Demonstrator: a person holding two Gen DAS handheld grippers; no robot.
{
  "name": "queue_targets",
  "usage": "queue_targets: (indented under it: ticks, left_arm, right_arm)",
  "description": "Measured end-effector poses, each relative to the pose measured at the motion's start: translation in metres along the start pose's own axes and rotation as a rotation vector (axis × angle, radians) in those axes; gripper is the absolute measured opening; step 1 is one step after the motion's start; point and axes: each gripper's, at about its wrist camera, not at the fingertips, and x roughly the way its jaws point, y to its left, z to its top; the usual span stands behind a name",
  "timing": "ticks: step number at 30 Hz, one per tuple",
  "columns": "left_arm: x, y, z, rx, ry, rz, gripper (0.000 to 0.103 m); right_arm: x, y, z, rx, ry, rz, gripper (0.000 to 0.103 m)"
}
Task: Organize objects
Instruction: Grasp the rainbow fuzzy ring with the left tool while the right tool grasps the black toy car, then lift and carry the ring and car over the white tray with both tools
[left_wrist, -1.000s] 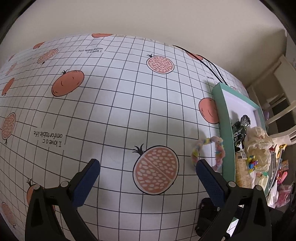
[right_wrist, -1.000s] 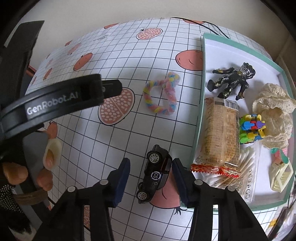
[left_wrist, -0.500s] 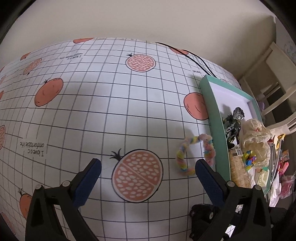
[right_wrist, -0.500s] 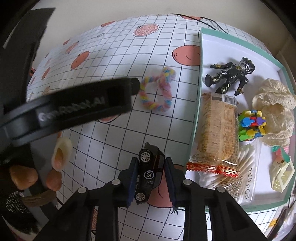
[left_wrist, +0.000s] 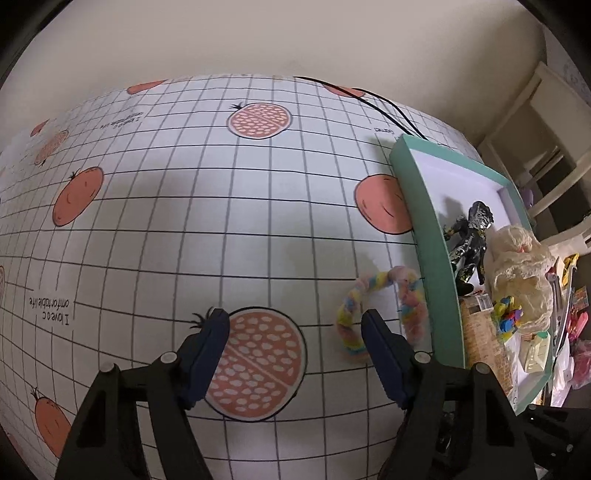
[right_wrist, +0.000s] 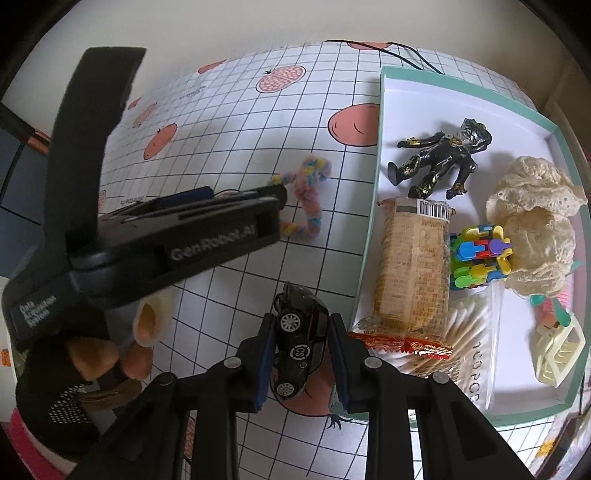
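I have the right hand-held gripper (right_wrist: 301, 363) clamped on the small black die-cast toy car (right_wrist: 299, 341), its 2 blue pads pressed against the car's sides just beside the shallow mint-green cardboard tray (right_wrist: 365, 236), which I judge to be its destination. The left hand-held gripper (left_wrist: 295, 345) is spread apart and empty over the grid-patterned bench (left_wrist: 229, 206), its right pad near the pastel braided fuzzy loop (left_wrist: 380, 306), probably so that loop can be taken next.
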Motion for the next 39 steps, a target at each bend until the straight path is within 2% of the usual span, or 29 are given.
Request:
queue_targets:
  ticks: [3, 8, 10, 14, 22, 31, 39]
  left_arm:
    - [0.003, -0.006, 0.001, 0.024, -0.001, 0.021, 0.074]
    - [0.005, -0.014, 0.001, 0.057, -0.005, 0.056, 0.066]
    - [0.004, -0.013, 0.0, 0.064, -0.01, 0.077, 0.054]
    - [0.003, -0.009, -0.001, 0.066, -0.015, 0.098, 0.043]
    - [0.004, -0.008, 0.0, 0.063, -0.02, 0.119, 0.011]
    - [0.001, -0.003, -0.002, 0.043, -0.02, 0.116, 0.008]
    - [-0.009, 0.001, 0.0, 0.026, -0.051, 0.115, 0.008]
  right_arm:
    - [-0.003, -0.002, 0.001, 0.005, -0.01, 0.012, 0.03]
    - [-0.005, -0.004, 0.001, 0.012, -0.018, 0.03, 0.029]
    - [-0.006, -0.004, 0.0, 0.013, -0.021, 0.033, 0.029]
    - [-0.009, -0.005, 0.0, 0.018, -0.03, 0.041, 0.029]
    - [-0.011, -0.004, 0.0, 0.024, -0.039, 0.047, 0.029]
    - [-0.016, -0.002, 0.0, 0.034, -0.051, 0.042, 0.029]
    - [-0.028, -0.001, 0.0, 0.05, -0.088, 0.039, 0.029]
